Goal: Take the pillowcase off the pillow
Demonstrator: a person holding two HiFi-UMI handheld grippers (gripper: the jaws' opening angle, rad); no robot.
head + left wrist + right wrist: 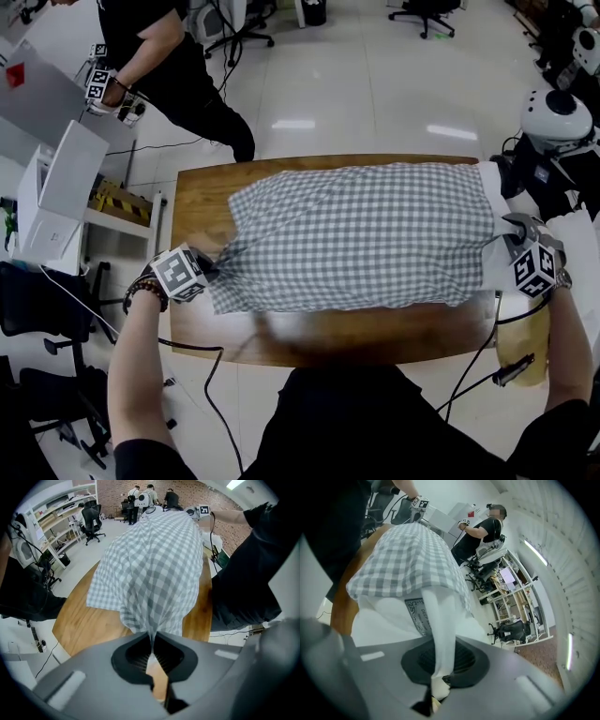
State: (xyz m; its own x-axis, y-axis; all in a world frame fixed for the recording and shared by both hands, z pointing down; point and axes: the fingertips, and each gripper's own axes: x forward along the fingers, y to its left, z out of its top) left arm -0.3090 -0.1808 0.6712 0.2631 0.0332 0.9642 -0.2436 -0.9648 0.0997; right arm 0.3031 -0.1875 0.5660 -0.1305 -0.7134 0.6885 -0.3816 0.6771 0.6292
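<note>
A pillow in a grey-and-white checked pillowcase [356,234] lies across the wooden table [202,197]. My left gripper [216,265] is shut on a pinch of the checked cloth at the case's left end. In the left gripper view the pillowcase [154,559] runs taut into the left gripper [152,651]. At the right end the white pillow [489,202] sticks out of the case. My right gripper [506,234] is shut on it. The right gripper view shows a fold of the white pillow [440,620] clamped in the right gripper [440,667], with the pillowcase [408,559] beyond.
A person in black [159,56] with marker-cube grippers stands beyond the table's far left corner. A white box unit [56,197] and a black chair [37,309] are at the left. A white robot [558,117] stands at the right. Cables hang off the table's near edge.
</note>
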